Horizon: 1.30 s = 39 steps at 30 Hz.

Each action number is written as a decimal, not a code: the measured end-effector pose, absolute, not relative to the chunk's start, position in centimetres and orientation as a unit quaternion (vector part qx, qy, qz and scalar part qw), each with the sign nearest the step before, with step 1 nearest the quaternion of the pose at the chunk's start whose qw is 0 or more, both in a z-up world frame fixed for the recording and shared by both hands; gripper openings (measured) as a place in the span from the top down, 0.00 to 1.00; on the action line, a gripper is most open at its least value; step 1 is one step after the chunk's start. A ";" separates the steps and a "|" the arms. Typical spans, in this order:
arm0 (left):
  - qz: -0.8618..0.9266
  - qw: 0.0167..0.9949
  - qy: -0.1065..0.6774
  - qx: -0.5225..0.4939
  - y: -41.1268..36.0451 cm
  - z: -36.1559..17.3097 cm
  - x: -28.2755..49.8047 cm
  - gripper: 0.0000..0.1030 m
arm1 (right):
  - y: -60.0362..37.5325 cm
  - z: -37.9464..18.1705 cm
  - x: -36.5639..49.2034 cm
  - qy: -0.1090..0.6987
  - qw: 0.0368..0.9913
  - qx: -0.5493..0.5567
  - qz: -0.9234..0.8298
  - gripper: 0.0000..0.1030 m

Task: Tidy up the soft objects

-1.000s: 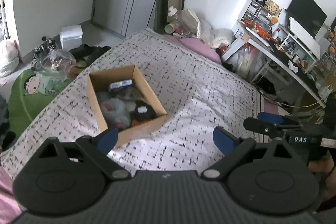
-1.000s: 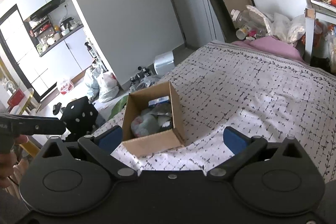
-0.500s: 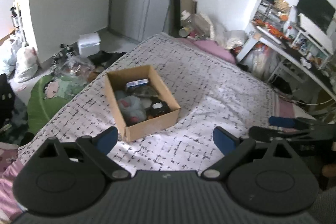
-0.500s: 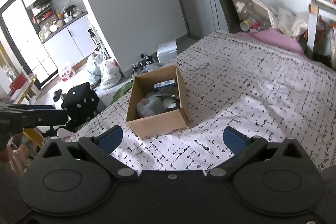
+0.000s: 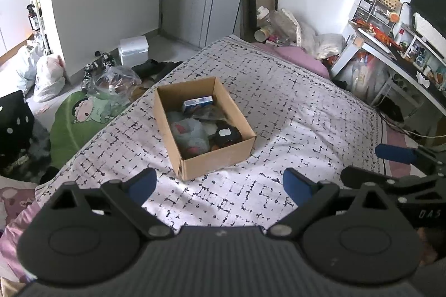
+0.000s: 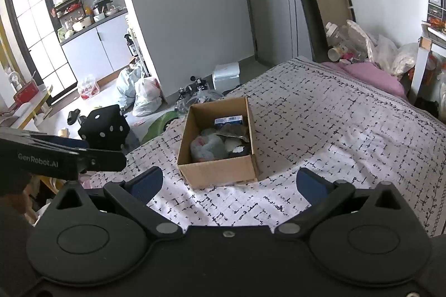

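An open cardboard box sits on the patterned bed cover; it also shows in the right wrist view. Inside lie a grey soft bundle, a dark soft item with a white tag and a blue-white packet. My left gripper is open and empty, above the bed in front of the box. My right gripper is open and empty, also back from the box. Each gripper shows at the edge of the other's view.
A cluttered desk stands right of the bed. Bags and a pink pillow lie at the far end. On the floor left are a green cartoon cushion, plastic bags, a white box and a black dice-shaped stool.
Both grippers have pulled back and up from the box, so it looks smaller and farther. Their jaws stay open. The box and its contents have not moved.
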<state>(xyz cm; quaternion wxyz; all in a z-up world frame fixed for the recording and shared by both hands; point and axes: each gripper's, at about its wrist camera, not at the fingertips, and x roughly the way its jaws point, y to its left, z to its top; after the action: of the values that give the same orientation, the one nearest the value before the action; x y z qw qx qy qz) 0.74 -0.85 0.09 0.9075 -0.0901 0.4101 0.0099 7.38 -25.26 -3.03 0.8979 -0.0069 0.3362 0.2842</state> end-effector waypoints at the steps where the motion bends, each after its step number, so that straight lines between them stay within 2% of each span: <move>1: 0.012 0.908 0.410 -0.090 -0.8 0.1 0.7 0.06 | -25.3 -3.0 7.4 0.336 0.898 -0.006 0.283 0.00; 39: 0.021 0.911 0.402 -0.089 -0.3 0.4 -0.1 0.06 | -25.7 -3.3 8.0 0.340 0.898 0.010 0.278 0.00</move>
<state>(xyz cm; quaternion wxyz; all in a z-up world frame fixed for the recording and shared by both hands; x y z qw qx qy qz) -0.09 -0.29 0.36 0.9111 -0.0888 0.4019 0.0207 8.01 -25.70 -3.32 0.8982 0.0101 0.3400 0.2784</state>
